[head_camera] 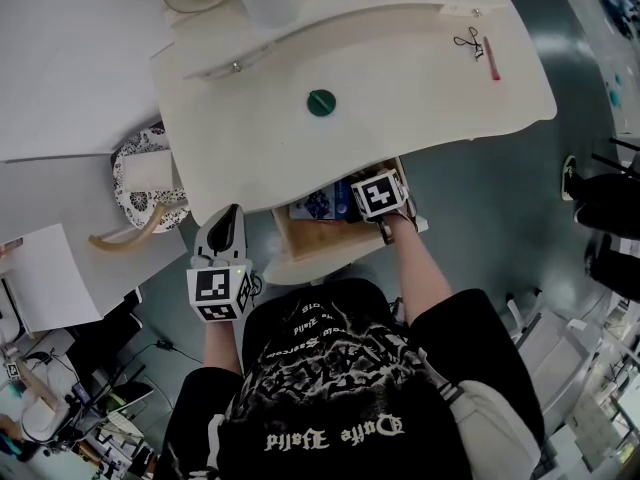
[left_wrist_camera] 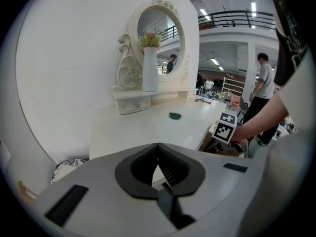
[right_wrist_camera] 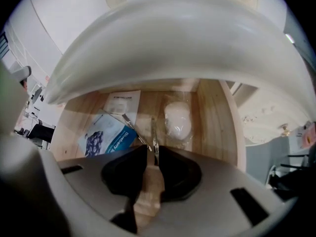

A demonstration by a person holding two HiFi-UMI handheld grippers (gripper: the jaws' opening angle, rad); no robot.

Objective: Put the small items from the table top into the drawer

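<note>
Three lie on the table beyond the drawer: disc, curler, pen. Right gripper, jaws apart inside the drawer, seemingly has the tweezers loose; next, fetch the disc. Left gripper is closed, empty.

White vase before oval mirror; patterned stool.

The blue packet at the left side of the drawer carries 1 legible word in white, which appears to read "Blueberry"; its smaller print is too fine to read. The white leaflet beside it, toward the drawer's back, has unreadable print. The black shirt bears white gothic lettering, not legible.
</note>
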